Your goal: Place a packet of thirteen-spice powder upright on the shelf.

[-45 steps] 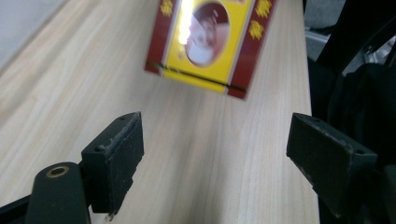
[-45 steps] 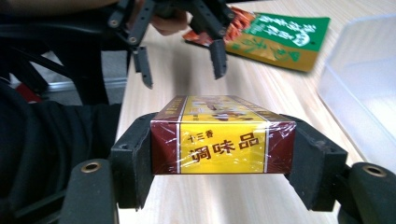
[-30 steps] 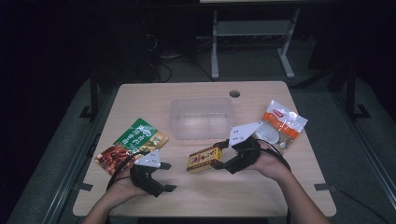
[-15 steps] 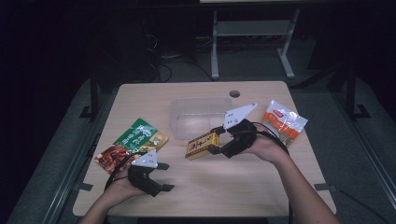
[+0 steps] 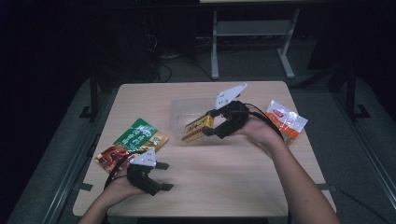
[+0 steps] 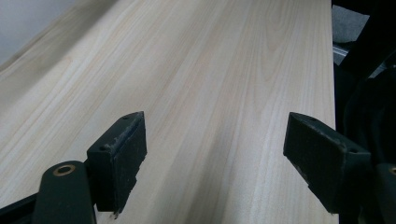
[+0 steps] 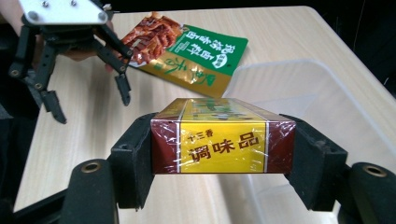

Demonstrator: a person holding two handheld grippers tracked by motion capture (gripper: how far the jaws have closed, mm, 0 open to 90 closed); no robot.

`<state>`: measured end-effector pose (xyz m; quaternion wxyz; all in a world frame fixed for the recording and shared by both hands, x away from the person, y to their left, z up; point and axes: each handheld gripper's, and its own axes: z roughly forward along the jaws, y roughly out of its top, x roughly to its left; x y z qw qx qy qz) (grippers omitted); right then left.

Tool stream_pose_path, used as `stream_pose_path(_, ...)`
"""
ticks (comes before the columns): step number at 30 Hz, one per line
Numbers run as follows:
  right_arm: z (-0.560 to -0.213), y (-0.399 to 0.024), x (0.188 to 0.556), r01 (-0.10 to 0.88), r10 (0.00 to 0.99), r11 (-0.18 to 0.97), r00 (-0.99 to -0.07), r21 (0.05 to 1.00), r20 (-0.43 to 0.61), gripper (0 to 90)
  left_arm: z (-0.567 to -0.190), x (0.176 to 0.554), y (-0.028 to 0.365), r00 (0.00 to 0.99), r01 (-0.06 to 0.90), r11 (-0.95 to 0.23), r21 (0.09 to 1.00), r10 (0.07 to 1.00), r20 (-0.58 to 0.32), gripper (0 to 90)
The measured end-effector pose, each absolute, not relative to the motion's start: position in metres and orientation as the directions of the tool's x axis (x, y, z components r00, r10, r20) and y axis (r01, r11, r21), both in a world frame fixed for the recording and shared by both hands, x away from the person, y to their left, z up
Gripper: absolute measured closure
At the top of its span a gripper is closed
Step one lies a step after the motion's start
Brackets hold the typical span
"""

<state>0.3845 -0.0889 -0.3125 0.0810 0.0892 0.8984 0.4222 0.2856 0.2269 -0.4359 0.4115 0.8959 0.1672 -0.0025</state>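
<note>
One box [image 7: 223, 140], yellow and dark red. One clear tub [image 5: 187, 114]. Two pouches: green one [image 5: 140, 137] at table's left, orange-white one [image 5: 286, 120] at right. Two grippers.

Right gripper [image 5: 211, 127]: jaws clamped on box's two short ends, box spans gap. Box held in air over tub's near edge, clear of table [image 5: 224, 172]. Long axis runs jaw to jaw; in high view tilted, far end higher, near end lower-left.

Left gripper [image 6: 215, 154]: jaws wide apart, nothing between, low over bare table near green pouch.

Glossy film-wrapped box [image 7: 223, 140]; matt pale wood table [image 6: 210, 70].
</note>
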Motion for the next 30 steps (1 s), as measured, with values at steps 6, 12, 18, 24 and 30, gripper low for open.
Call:
stream_pose_path(6, -0.300, -0.078, 0.398, 0.058, 0.208, 0.652, -0.972, 0.756, -0.105, 32.3, -0.436, 0.286, 0.228, 0.943, 0.305, -0.603, 0.737, 0.298, -0.147, 21.4)
stream_pose_path(12, -0.295, -0.067, 0.409, 0.047, 0.197, 0.669, -0.973, 0.742, -0.117, 32.3, -0.437, 0.285, 0.226, 0.942, 0.314, -0.598, 0.737, 0.294, -0.163, 21.4)
stream_pose_path(18, -0.293, -0.054, 0.423, 0.049, 0.193, 0.696, -0.974, 0.716, -0.121, 32.3, -0.438, 0.284, 0.224, 0.943, 0.313, -0.599, 0.737, 0.288, -0.166, 22.1)
stream_pose_path(24, -0.290, -0.040, 0.437, 0.056, 0.197, 0.724, -0.972, 0.688, -0.128, 32.2, -0.440, 0.284, 0.222, 0.944, 0.314, -0.602, 0.734, 0.280, -0.175, 22.2)
stream_pose_path(30, -0.290, -0.027, 0.452, 0.057, 0.199, 0.746, -0.970, 0.664, -0.141, 32.2, -0.440, 0.283, 0.222, 0.943, 0.319, -0.600, 0.734, 0.276, -0.184, 22.3)
